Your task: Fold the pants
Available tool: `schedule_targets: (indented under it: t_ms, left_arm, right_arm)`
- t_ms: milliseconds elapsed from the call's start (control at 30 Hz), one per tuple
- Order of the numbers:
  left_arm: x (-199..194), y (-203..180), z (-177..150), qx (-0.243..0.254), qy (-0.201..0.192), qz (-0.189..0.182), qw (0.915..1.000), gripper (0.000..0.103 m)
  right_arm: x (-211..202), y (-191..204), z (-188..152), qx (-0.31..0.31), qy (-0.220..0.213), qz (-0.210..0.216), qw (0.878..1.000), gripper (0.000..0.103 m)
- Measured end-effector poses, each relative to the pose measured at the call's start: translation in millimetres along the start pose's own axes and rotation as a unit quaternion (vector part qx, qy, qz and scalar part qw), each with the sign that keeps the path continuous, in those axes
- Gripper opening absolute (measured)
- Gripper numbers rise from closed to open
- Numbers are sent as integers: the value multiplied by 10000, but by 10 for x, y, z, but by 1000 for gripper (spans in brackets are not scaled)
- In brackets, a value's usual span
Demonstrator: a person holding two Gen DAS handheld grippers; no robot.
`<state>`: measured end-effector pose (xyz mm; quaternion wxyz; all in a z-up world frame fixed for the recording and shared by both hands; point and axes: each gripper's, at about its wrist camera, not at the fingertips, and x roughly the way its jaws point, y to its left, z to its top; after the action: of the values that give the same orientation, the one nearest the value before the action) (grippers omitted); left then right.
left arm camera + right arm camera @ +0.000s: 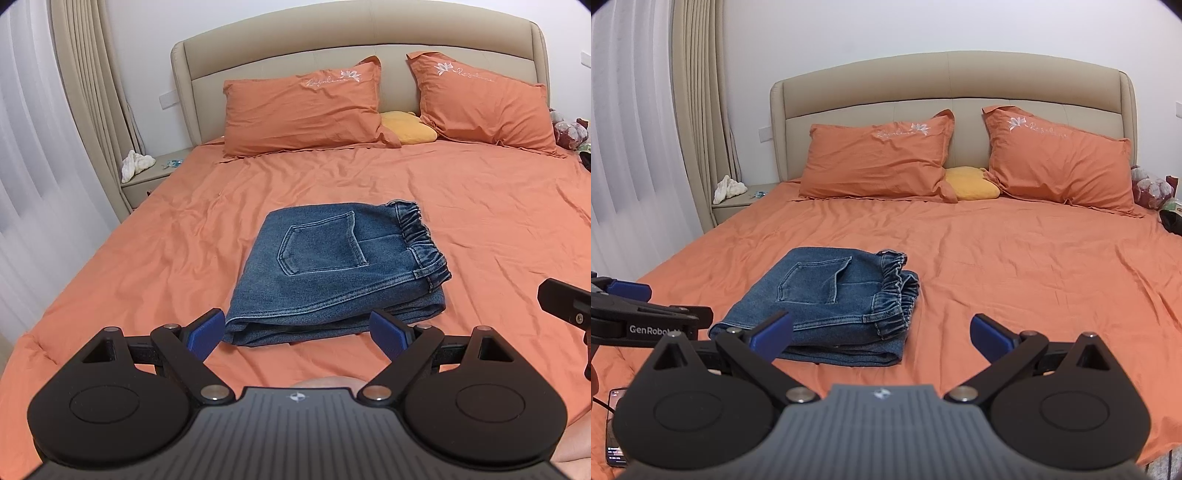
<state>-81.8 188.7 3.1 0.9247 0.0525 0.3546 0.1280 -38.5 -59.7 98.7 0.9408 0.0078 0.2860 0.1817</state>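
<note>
Pants point(334, 269): blue denim, folded into a compact stack of several layers, back pocket uppermost, elastic waistband bunched along the right-hand edge; lying on the orange bedsheet point(480, 229) toward the foot of the bed, nearer its left side. Left gripper point(297, 334): mine, blue-padded fingers point(205, 334) spread wide, holding nothing, hovering just short of the stack's near folded edge, apart from the cloth. Right gripper point(882, 336): mine, fingers point(991, 338) likewise spread wide and bare, poised over the sheet beside the stack's near right corner, left fingertip overlapping the denim in view, contact not determinable. Pillows point(306, 107), two, orange, embroidered, propped against the beige headboard point(953, 81); yellow cushion point(406, 127) between them. Nightstand point(155, 173) at left with a white crumpled item on top. Phone point(615, 428), screen lit, at the near left edge of the bed.
</note>
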Motion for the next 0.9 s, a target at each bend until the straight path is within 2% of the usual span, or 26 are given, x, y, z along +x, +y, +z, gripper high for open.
schedule_targets:
  t_ms: [900]
  left_arm:
    - [-28, -61, -18, 84, -16, 100, 9999, 103]
  right_arm:
    - [21, -13, -15, -16, 33, 52, 10000, 98]
